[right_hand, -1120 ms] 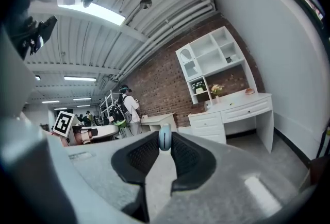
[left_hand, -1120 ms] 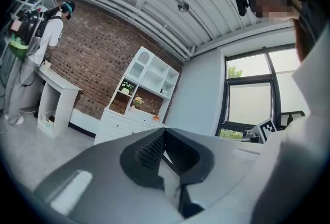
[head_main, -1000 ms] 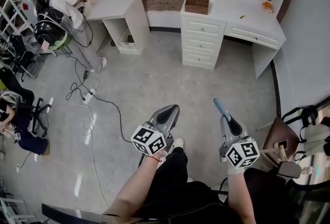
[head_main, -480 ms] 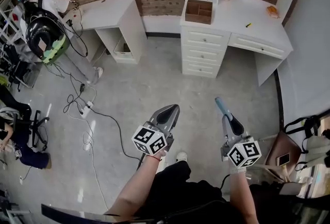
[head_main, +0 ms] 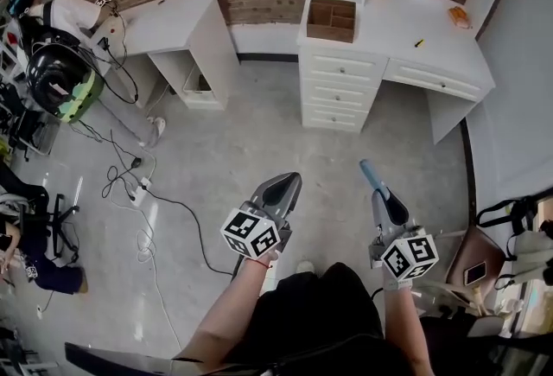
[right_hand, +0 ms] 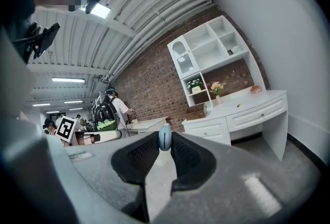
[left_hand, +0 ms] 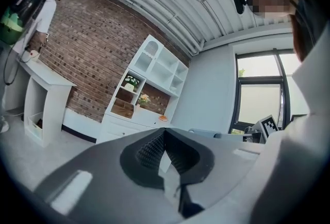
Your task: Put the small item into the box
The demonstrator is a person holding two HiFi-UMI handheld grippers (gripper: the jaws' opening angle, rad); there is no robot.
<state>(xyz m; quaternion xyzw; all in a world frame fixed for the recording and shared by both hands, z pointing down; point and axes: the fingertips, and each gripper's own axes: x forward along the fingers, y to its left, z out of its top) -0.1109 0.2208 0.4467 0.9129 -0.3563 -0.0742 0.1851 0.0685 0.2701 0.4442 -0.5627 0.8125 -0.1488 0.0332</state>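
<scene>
Head view, looking steeply down: a person stands on a grey floor w/ a hand-held gripper in each hand, both near the bottom of the view.

The right gripper (head_main: 373, 181) is clamped on the small item (head_main: 366, 169), a slim light-blue piece that sticks out past the jaw tips. In the right gripper view the item (right_hand: 164, 138) sits pinched upright at the very tips.

The left gripper (head_main: 281, 185) has its jaws together w/ nothing between them, as the left gripper view shows.

The box (head_main: 332, 18), wooden, open-topped and divided into compartments, stands at the far side on a white desk (head_main: 432, 28) against a brick wall, well apart from both grippers.

Step in hand, as I judge it: carrying the item over to the box. To do it well:
- Hold the squeeze steady, since the grip is only at the tips.
- Bring the right gripper directly above one compartment and lower it inside the walls before opening.
- Hold the left gripper to the left, out of the way.
</scene>
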